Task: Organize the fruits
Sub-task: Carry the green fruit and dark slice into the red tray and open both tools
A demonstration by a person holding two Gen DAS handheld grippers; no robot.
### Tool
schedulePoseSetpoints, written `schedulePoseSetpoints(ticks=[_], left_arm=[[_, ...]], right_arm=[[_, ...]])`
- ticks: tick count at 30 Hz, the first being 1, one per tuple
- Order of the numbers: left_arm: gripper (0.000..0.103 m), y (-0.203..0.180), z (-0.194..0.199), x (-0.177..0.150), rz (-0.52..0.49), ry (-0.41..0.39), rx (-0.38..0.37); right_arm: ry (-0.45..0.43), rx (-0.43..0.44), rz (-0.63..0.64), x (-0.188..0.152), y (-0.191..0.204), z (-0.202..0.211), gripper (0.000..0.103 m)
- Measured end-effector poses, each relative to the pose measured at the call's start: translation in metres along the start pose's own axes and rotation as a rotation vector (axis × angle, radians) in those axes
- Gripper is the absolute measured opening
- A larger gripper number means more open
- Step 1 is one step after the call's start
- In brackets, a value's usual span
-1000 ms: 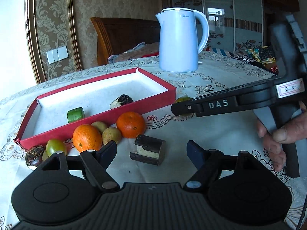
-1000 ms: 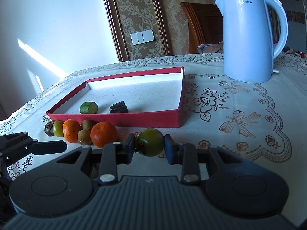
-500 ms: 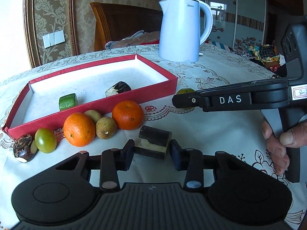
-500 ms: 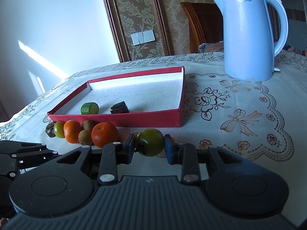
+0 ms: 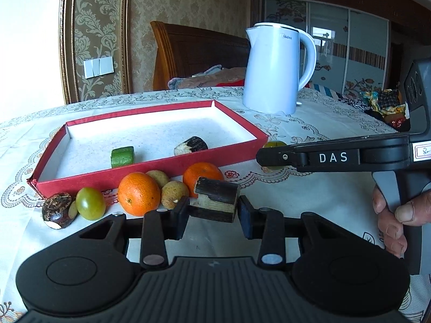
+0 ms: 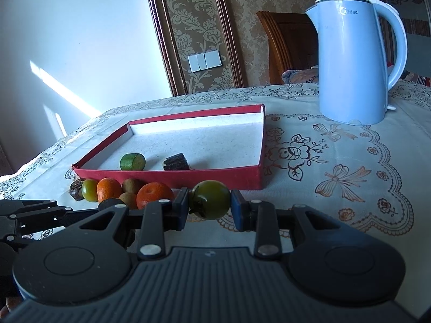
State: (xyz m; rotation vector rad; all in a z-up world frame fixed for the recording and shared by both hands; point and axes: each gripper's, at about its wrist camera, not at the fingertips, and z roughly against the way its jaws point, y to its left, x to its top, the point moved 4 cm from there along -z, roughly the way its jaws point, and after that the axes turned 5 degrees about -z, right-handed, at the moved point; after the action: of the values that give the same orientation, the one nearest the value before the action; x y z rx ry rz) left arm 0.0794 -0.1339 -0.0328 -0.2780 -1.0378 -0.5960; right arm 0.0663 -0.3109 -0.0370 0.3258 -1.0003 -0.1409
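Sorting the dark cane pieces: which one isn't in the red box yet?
The dark cane piece clamped in the left gripper, outside the red box; the other lies inside.

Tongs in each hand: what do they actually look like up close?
Both are matt black plastic. Each set of tongs, left and right, has a ribbed base, two round discs, and two linkage bars with silver rivets ending in flat pads. Seen side-on, the right one carries white letters "DAS", a small white label and a grey pistol handle. No cables or sleeves show.
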Motion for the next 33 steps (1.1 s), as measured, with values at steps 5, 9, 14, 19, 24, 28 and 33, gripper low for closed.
schedulePoseSetpoints(ticks=[5,9,14,19,24,28,33], left_arm=[[0.038,0.012,0.007,0.006,0.040,-0.044,0.045],[0.038,0.022,0.006,0.015,0.059,-0.071,0.079],[0.038,0.035,-0.004,0.032,0.065,-0.107,0.135],[0.038,0.046,-0.030,0.047,0.077,-0.091,0.204],[0.038,0.050,-0.048,0.056,0.096,-0.064,0.245],[0.038,0.049,-0.060,0.059,0.096,-0.047,0.285],[0.038,0.054,-0.070,0.056,0.131,-0.014,0.327]], right_arm=[[-0.020,0.008,0.029,0.008,0.015,-0.002,0.030],[-0.034,-0.004,0.049,0.015,0.023,-0.007,0.030],[-0.054,-0.039,0.072,0.030,0.026,-0.019,0.030],[-0.042,-0.064,0.082,0.041,0.025,-0.037,0.031],[-0.032,-0.085,0.079,0.044,0.020,-0.051,0.031],[-0.016,-0.106,0.073,0.041,0.015,-0.059,0.031],[-0.013,-0.114,0.064,0.040,0.013,-0.062,0.031]])
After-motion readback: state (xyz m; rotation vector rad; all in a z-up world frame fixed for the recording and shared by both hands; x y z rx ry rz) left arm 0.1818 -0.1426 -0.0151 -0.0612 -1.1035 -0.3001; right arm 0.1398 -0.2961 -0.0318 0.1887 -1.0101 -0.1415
